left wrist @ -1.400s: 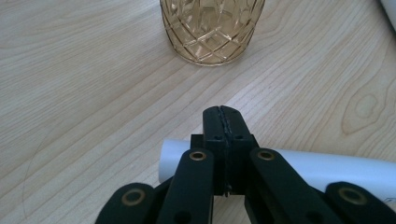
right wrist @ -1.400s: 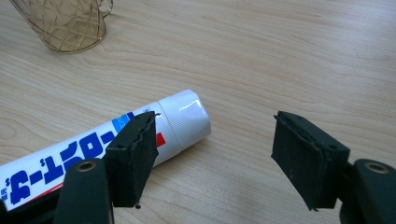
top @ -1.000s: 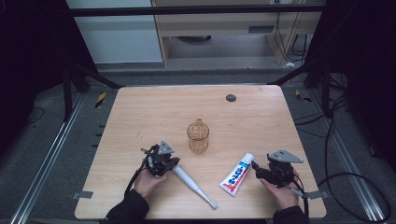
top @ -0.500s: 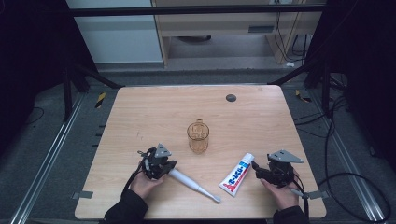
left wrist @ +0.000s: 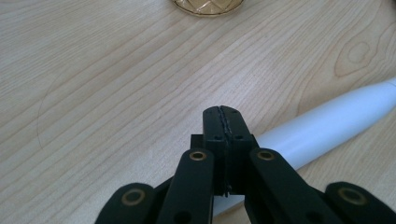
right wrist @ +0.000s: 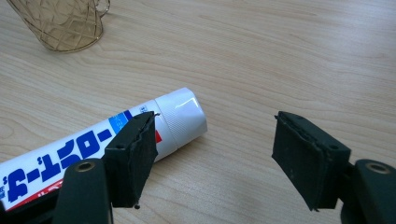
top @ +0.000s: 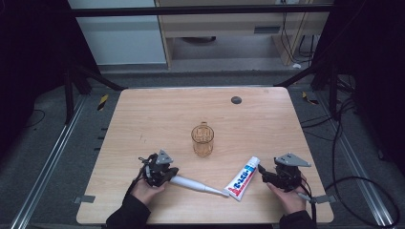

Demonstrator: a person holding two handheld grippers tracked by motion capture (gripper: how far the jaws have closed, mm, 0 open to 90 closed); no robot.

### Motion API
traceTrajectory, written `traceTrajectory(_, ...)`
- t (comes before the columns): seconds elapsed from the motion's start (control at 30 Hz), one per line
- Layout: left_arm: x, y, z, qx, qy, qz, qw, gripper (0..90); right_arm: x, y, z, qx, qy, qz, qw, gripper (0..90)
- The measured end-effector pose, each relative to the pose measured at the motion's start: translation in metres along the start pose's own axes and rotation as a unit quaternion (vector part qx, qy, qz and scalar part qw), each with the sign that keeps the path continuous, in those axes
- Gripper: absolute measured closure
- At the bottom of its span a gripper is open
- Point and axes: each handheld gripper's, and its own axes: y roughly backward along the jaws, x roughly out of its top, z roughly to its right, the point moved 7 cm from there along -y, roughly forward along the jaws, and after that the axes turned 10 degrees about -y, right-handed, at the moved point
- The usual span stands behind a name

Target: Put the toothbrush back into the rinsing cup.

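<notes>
I am looking down on a pale wooden table (top: 143, 109) from the high view. An amber glass mug (top: 202, 140) with a cut diamond pattern is standing upright near the middle, its handle turned toward the far edge. A small dark round mark (top: 236, 99) is sitting on the far part of the tabletop.

My left gripper (top: 159, 171) is resting low at the near left, held in the left hand (top: 145, 190). In the left gripper view its jaws are pressing together with only a thin seam between them and nothing caught there. A white toothbrush handle (left wrist: 327, 128) is lying just beside and under them, running out to the right; I cannot tell whether the jaws are touching it. From above, its thin end is reaching almost to the toothpaste tube (top: 242, 178).

The tube is lying flat at the near right, its white ribbed cap (right wrist: 182, 116) pointing toward the mug. I am reading blue lettering in a non-Latin script along a white body with red and blue accents, but I cannot make out a brand.

My right gripper (right wrist: 215, 158), in the right hand (top: 286, 194), is standing wide open, with one jaw just beside the cap and the other well apart from it
</notes>
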Motion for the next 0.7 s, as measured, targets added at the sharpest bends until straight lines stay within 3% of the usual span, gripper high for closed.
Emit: traceTrajectory(0.7, -0.012, 0.012, 0.007, -0.010, 0.006, -0.002, 0.9999, 89.7, -0.001, -0.001, 0.000, -0.001, 0.003, -0.003, 1.0000, 30.1)
